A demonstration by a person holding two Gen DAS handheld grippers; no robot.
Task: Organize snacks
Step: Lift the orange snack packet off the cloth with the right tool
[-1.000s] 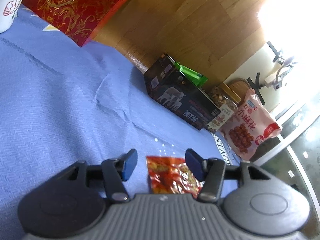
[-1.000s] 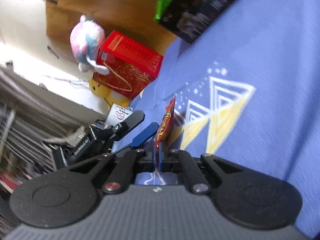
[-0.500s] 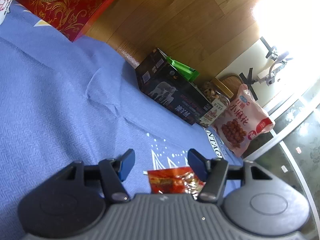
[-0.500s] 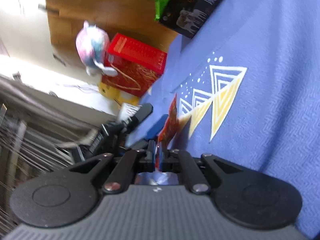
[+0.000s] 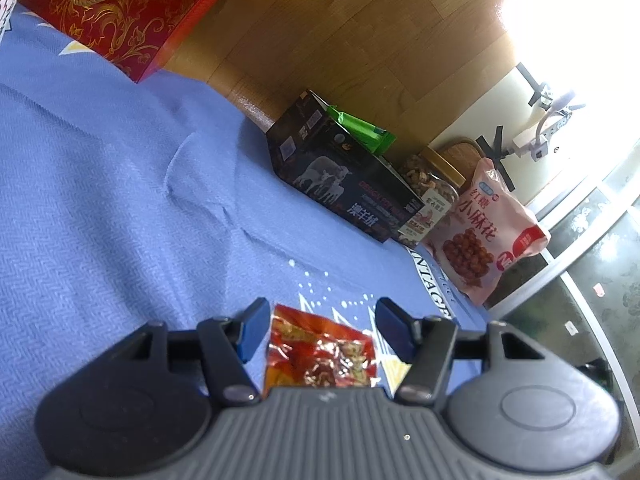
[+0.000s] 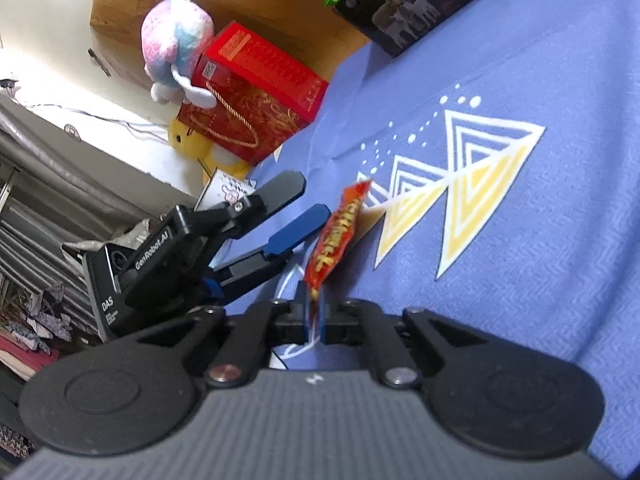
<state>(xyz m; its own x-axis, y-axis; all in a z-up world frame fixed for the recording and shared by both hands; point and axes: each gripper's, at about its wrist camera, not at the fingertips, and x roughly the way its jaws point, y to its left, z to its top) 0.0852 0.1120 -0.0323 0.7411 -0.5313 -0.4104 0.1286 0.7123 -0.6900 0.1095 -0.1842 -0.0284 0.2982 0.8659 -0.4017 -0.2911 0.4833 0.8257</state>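
Observation:
A small red foil snack packet is pinched at its lower end by my right gripper, which is shut on it and holds it edge-up above the blue cloth. In the left wrist view the same packet lies between the open blue-padded fingers of my left gripper, not touched by them. The left gripper also shows in the right wrist view, just left of the packet.
At the far edge of the blue cloth stand a black box with sheep, a green packet, a jar of nuts and a pink snack bag. A red gift box and plush toys stand at the left.
Both grippers have shifted slightly with the packet still held by the right one. The left jaws stay open around it.

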